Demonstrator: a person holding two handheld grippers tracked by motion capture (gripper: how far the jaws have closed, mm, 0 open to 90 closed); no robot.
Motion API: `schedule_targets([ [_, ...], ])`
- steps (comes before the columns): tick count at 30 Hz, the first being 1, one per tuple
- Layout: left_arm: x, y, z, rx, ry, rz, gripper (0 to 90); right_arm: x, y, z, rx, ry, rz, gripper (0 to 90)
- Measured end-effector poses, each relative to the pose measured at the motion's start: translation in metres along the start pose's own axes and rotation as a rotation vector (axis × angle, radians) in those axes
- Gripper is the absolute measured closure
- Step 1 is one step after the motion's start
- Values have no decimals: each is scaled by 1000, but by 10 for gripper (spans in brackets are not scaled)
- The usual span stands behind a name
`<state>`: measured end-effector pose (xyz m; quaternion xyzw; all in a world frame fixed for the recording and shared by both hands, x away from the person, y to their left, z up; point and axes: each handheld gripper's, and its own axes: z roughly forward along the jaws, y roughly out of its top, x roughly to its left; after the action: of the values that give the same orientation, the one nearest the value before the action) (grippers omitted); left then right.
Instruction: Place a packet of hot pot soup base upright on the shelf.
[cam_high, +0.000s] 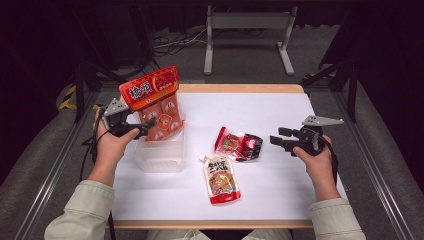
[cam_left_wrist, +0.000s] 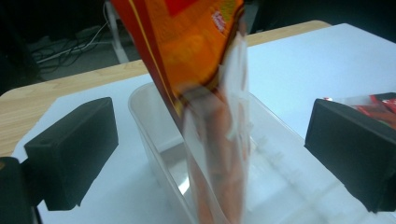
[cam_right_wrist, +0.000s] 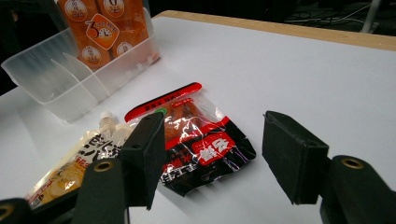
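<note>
A tall orange snack packet (cam_high: 152, 97) stands upright in a clear plastic container (cam_high: 160, 156) at the left of the white mat. My left gripper (cam_high: 146, 129) is open right beside it. In the left gripper view the packet (cam_left_wrist: 196, 56) rises between the two wide-apart jaws and touches neither, with the container (cam_left_wrist: 280, 172) below. My right gripper (cam_high: 276, 136) is open at the right. It faces a red and black packet (cam_right_wrist: 196, 135) that lies flat just beyond its jaws. A white spouted pouch (cam_high: 220, 179) lies flat near the front.
A white mat (cam_high: 280, 190) covers the wooden table (cam_high: 240, 88). The red and black packet (cam_high: 239, 144) lies mid-table, right of the container. Beyond the table's far edge stand a grey metal frame (cam_high: 248, 30) and floor cables.
</note>
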<state>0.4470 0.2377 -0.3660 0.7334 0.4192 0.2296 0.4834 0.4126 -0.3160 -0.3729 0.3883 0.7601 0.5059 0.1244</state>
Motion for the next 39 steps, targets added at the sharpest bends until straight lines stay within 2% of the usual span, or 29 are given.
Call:
schedule_targets([
  [1,-3,-2,-4,7,-11,6,35,0,0,0,1,0,-1,404],
  [5,-16,-11,-20,-29,-11,36,37,1,0,2,-1,-1,-6,404],
  [8,-24,-16,-31,-55,-17,20,37,3,1,1,-2,0,-11,403],
  [11,-31,-19,-39,-75,-16,25,39,3,1,1,-3,-1,-5,403],
  [12,-35,-20,-43,-75,-17,33,49,2,1,1,-6,1,-10,402],
  [14,-43,-21,-48,-79,-28,76,57,2,0,0,-6,-3,-9,400],
  [15,-47,-22,-50,-75,-46,88,59,2,0,0,-7,-3,-9,399],
  [20,-68,-27,-57,-115,-213,86,70,3,0,-2,-10,-4,-10,396],
  [21,-68,-27,-57,-115,-213,86,83,3,0,-2,-9,-5,-11,396],
  [22,-75,-29,-58,-132,-285,81,86,3,0,-1,-9,-6,-12,395],
  [23,-75,-29,-58,-132,-285,81,94,3,1,-1,-10,-7,-15,395],
  [24,-77,-30,-58,-133,-331,71,94,3,1,-1,-10,-7,-15,395],
  [25,-81,-33,-56,-138,-422,51,144,3,1,-1,-12,-5,-16,394],
  [26,-83,-35,-54,-135,-454,54,152,4,1,-1,-13,-6,-15,394],
  [27,-86,-36,-51,-119,-466,66,153,4,1,-1,-13,-7,-17,393],
  [30,-92,-38,-46,-93,-454,100,150,4,1,0,-13,-7,-21,392],
  [33,-97,-42,-42,-66,-466,90,147,4,2,0,-13,-7,-21,388],
  [39,-102,-46,-36,-35,-452,113,141,5,4,7,-4,-3,-20,359],
])
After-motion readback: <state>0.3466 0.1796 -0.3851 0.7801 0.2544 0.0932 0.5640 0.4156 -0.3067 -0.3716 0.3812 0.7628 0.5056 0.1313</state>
